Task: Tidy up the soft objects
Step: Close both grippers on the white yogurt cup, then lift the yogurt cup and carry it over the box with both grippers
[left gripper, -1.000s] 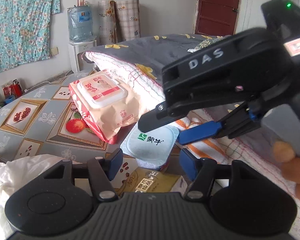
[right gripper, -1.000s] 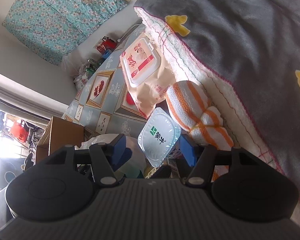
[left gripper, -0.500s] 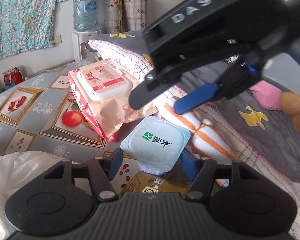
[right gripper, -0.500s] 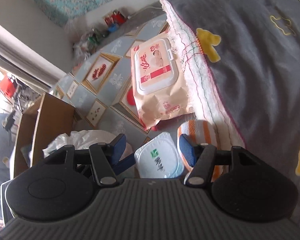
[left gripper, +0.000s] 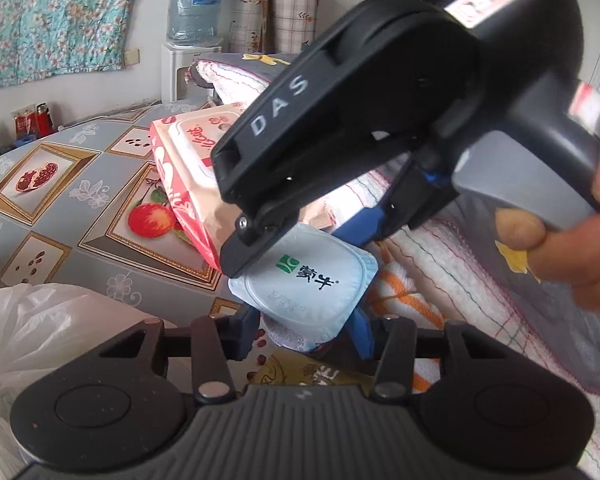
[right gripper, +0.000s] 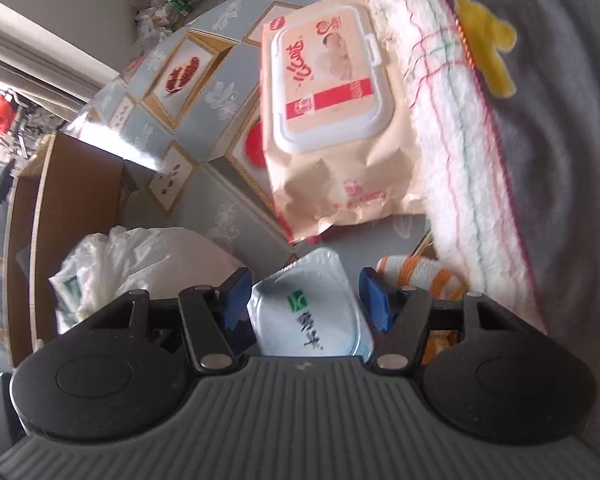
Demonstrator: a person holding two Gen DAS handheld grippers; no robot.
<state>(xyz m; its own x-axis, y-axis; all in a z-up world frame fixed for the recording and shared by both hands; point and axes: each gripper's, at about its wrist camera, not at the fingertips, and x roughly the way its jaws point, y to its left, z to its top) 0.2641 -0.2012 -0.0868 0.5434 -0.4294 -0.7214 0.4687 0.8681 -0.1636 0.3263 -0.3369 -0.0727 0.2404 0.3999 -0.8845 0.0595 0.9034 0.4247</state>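
While the left gripper (left gripper: pixel 304 330) has just been closing its blue pads onto the sides of the yogurt cup (left gripper: pixel 306 286), the right gripper (right gripper: pixel 306 298) hangs above it, jaws apart around its lid. That cup stands on the patterned table (left gripper: pixel 80 208), between the wipes pack (right gripper: pixel 332 120) and the striped towel roll (right gripper: pixel 424 276).
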